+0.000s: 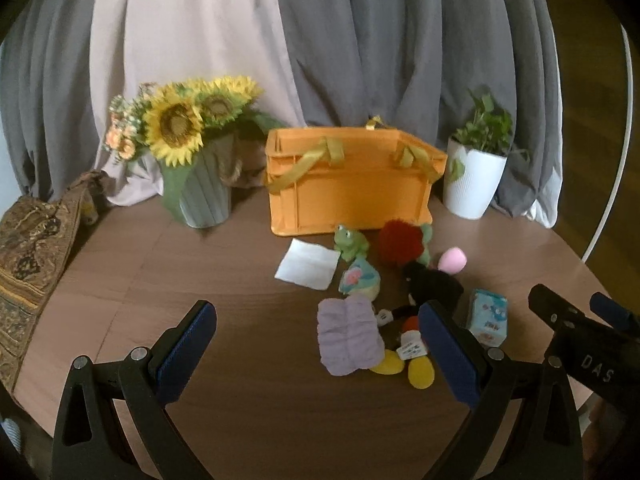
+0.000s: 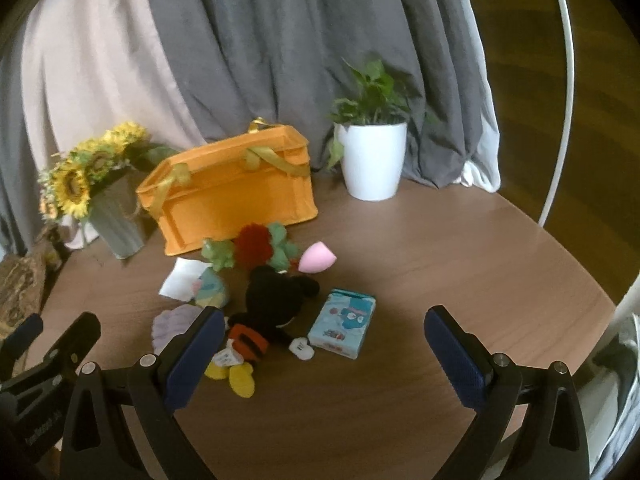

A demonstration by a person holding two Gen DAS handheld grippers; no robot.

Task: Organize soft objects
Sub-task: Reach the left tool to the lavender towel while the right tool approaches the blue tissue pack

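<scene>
Orange fabric basket (image 1: 352, 192), lilac cloth (image 1: 349, 334), pink sponge (image 2: 318, 262), white napkin (image 1: 307, 269), blue-padded fingers (image 1: 450, 354)

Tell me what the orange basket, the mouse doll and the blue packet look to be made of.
Orange basket: stiff matte fabric, with stitched panels and ribbon-like handles. Mouse doll: fuzzy plush, felt-like yellow feet. Blue packet: probably glossy printed plastic wrap; too blurred to be sure.

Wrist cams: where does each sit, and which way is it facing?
Left wrist: behind the open left gripper, facing the orange basket head-on; the right gripper shows at its right edge.
Right wrist: behind the open right gripper, further right, facing the white plant pot; the left gripper shows at its left edge.
Shared: basket, mouse plush, table.
</scene>
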